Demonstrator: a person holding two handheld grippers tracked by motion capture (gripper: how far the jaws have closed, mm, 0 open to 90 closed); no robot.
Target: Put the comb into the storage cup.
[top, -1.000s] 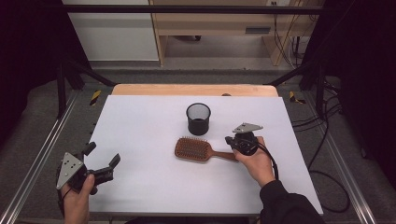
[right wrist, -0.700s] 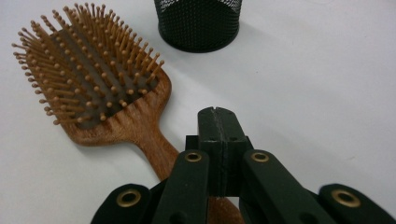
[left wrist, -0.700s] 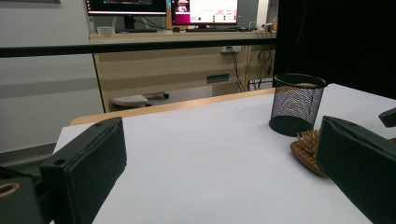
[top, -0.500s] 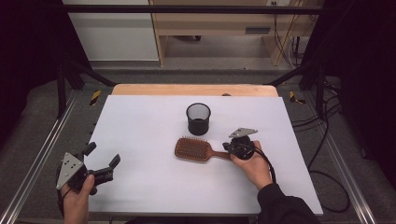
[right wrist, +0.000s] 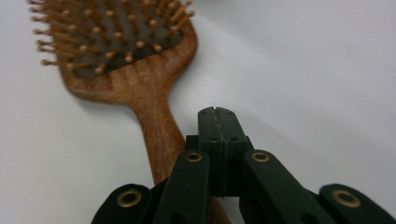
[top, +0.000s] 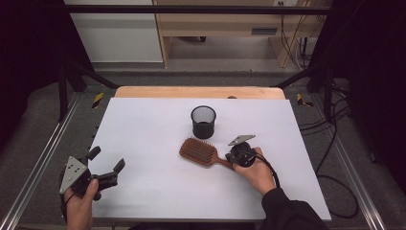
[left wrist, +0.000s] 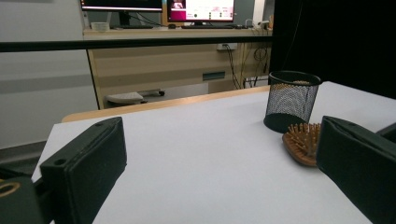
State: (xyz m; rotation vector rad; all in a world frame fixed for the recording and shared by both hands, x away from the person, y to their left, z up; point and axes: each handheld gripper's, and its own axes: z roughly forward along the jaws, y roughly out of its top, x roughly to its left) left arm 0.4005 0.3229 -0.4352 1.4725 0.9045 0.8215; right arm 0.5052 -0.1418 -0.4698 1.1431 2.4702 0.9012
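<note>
A wooden paddle hairbrush [top: 198, 151] lies bristles up in the middle of the white table, its handle pointing right. My right gripper [top: 231, 158] sits at the handle's end. In the right gripper view its jaws [right wrist: 217, 114] are pressed together with nothing between them, and the hairbrush [right wrist: 135, 70] handle runs beneath and just left of the tips. A black mesh cup [top: 203, 122] stands upright behind the brush. My left gripper [top: 106, 159] rests at the front left corner, open and empty. Past its jaws [left wrist: 219, 154] I see the cup [left wrist: 292, 100] and the brush head [left wrist: 301, 140].
The white table top [top: 143, 139] has a wooden strip along its far edge. Metal rails run along both sides. Cables lie on the floor at the right, and a desk with monitors [left wrist: 201, 9] stands beyond the table.
My right gripper has shifted slightly left and toward the near edge, settling over the brush handle's end. The left gripper and the brush have stayed put.
</note>
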